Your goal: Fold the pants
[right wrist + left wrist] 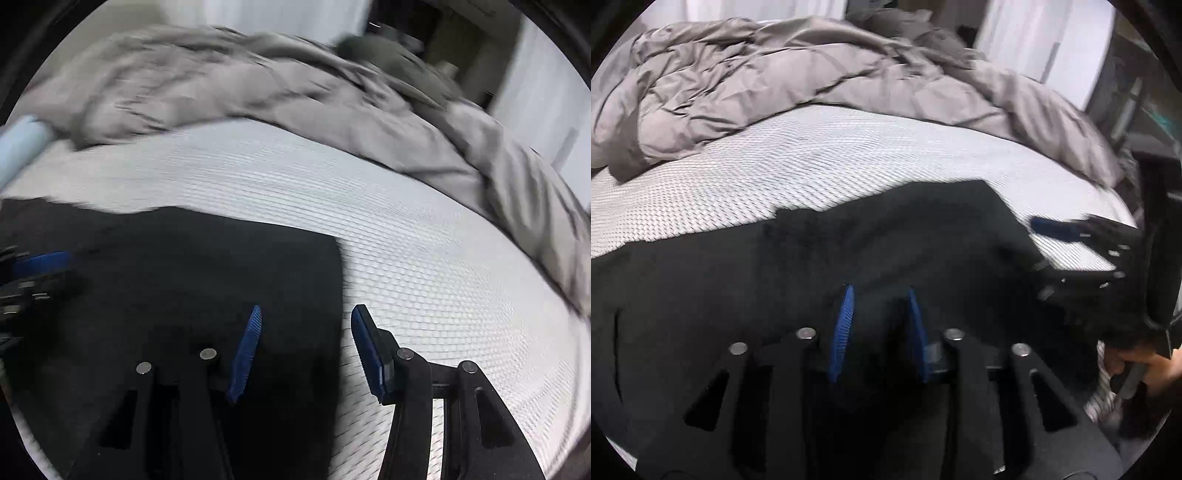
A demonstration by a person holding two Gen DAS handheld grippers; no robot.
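Pants (849, 251), black and flattened, lie on the near part of your white textured mattress (812, 155), but take the scene by size first: that mattress fills the middle of both wrist views, its weave bare between the dark cloth and the bedding behind. A crumpled grey duvet (757, 77) is heaped along its far side and trails down the right edge toward the corner. The pants spread across the whole lower half of the left wrist view, with one squared far corner pointing toward the duvet; in the right wrist view their straight right-hand edge (338, 295) runs down just inside your right tool. Your left gripper (879, 291) hangs over the middle of the cloth with its blue pads parted and nothing pinched between them, so it is released. Your right gripper (304, 310) straddles the pants' edge, one blue pad over the black fabric and the other over bare mattress, jaws apart and not pressing on anything. At the right rim of the left view your hand (1145, 363) wraps the right tool's handle. Both pictures are smeared, so finer seams cannot be told.
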